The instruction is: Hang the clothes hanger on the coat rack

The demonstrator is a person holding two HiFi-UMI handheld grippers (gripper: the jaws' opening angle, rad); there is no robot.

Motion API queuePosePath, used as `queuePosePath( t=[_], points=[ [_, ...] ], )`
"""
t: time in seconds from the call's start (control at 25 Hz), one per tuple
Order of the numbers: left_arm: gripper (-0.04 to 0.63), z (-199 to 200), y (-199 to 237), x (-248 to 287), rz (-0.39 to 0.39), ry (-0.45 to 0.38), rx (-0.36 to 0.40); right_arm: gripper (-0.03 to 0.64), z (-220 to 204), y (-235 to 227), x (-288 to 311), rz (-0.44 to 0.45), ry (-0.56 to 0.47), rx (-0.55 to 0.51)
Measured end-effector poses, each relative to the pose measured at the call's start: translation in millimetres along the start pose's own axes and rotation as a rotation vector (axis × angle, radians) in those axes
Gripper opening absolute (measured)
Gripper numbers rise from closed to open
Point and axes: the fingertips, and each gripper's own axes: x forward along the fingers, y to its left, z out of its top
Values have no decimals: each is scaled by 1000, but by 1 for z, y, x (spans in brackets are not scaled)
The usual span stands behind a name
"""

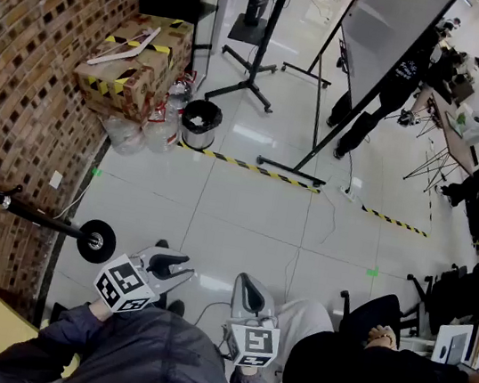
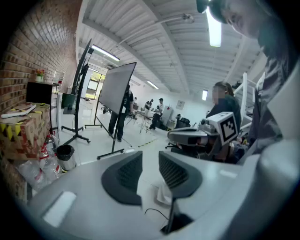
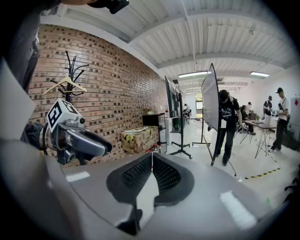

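Observation:
A black coat rack [image 3: 70, 65] stands against the brick wall, and a pale hanger [image 3: 67, 83] hangs from one of its upper hooks. In the head view the rack's pole and round base [image 1: 96, 241] lie at the lower left. My left gripper [image 1: 181, 267] is open, its dark pads [image 2: 124, 176] apart with nothing between them. My right gripper [image 1: 245, 282] is shut and empty, the pads [image 3: 140, 174] meeting along a thin line. Both are held low in front of the person's body, apart from the rack. Each gripper shows in the other's view: the left gripper [image 3: 77, 138], the right gripper [image 2: 197, 136].
Taped cardboard boxes [image 1: 132, 70] sit by the wall with a white hanger-shaped thing [image 1: 123, 46] on top. A small bin [image 1: 201, 123] and plastic bottles stand beside them. A whiteboard on a stand [image 1: 380, 46], a person [image 3: 227, 124] and desks fill the far side.

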Motion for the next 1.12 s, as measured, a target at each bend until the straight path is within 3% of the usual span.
queuePosePath(
  t=[0.28, 0.44, 0.84, 1.12],
  points=[
    [91, 23, 98, 20, -19, 8, -34, 9, 17, -17, 95, -12, 50, -5],
    [91, 66, 159, 34, -31, -8, -23, 9, 52, -39, 159, -15, 70, -27],
    [91, 156, 326, 31, 27, -38, 35, 9, 142, -78, 317, -38, 52, -98],
    [91, 183, 404, 45, 54, -42, 2, 9, 172, -109, 395, -34, 49, -107]
  ],
)
